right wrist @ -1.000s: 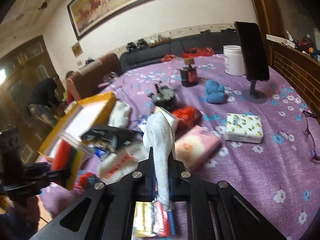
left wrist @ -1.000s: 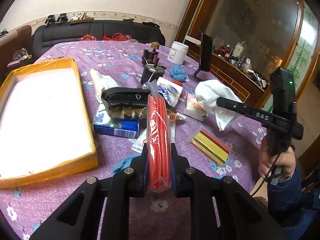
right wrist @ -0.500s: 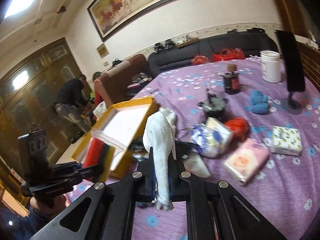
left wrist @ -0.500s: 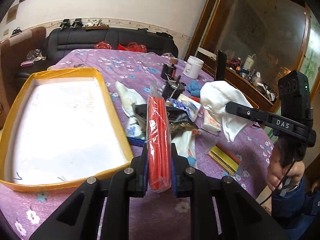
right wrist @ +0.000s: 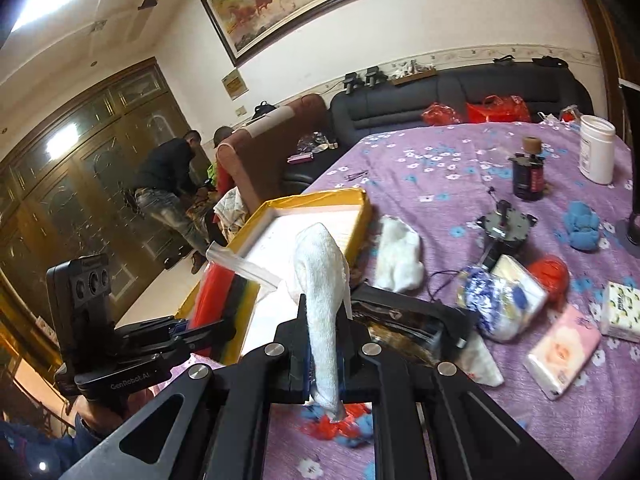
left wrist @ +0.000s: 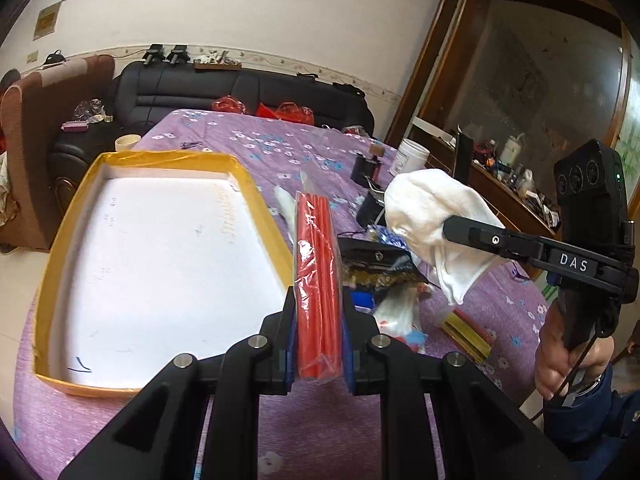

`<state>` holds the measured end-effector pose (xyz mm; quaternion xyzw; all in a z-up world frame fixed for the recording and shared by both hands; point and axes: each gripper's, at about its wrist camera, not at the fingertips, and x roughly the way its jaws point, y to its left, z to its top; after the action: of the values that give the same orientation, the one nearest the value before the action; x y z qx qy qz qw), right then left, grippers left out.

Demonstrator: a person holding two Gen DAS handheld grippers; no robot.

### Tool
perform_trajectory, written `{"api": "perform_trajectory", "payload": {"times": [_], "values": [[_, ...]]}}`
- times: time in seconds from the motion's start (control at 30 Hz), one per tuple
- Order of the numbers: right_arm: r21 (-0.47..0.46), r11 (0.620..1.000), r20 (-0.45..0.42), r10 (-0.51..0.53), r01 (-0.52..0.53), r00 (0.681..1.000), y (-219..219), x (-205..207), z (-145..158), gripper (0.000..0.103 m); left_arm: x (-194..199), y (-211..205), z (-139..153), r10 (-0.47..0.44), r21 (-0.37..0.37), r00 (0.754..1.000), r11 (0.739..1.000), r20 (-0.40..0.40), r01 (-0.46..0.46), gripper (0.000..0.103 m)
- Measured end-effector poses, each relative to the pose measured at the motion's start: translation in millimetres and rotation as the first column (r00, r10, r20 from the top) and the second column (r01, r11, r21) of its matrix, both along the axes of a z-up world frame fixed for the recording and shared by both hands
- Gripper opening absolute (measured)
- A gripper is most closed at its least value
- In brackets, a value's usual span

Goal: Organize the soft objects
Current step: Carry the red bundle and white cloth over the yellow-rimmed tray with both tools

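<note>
My left gripper (left wrist: 319, 354) is shut on a clear bag of red sticks (left wrist: 318, 280), held upright above the table just right of the yellow-rimmed box (left wrist: 64, 232) with its white floor. The right gripper (right wrist: 325, 346) is shut on a white cloth (right wrist: 320, 280) that stands up between its pads. In the left wrist view that cloth (left wrist: 432, 216) hangs from the right gripper (left wrist: 456, 226) above the pile. From the right wrist view the left gripper (right wrist: 224, 326) carries the bag (right wrist: 224, 300) in front of the box (right wrist: 320, 200).
On the purple flowered tablecloth (right wrist: 440, 160) lie a black pouch (right wrist: 408, 320), a white fluffy wad (right wrist: 400, 256), a blue-white bundle (right wrist: 492, 304), a pink tissue pack (right wrist: 564, 352), a blue cloth (right wrist: 580, 224), a white jar (right wrist: 596, 152) and a black motor part (right wrist: 504, 228). People crouch by the far doors.
Both grippers have swung left and risen, each keeping its load. The yellow box now fills more of the left wrist view and the pile has slid right.
</note>
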<state>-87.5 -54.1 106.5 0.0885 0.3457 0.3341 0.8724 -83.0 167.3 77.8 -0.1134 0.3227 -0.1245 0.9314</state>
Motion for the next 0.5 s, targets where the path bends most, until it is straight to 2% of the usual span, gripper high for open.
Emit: {"api": "perform_trajectory", "payload": {"times": [0.27,0.5], "values": [[0.001,0.999,-0.036,0.034,-0.034,0.999,39,27,3,0.01,18,32,0,0.056,-0.004,0.998,0.998,-0.03,-0.056,0.017],[-0.047,0.999,-0.064,0.014,-0.017,0.998,82,71,-4,0.01,56,63,9,0.101,0.046,0.992,0.994,-0.071,-0.098,0.017]]}}
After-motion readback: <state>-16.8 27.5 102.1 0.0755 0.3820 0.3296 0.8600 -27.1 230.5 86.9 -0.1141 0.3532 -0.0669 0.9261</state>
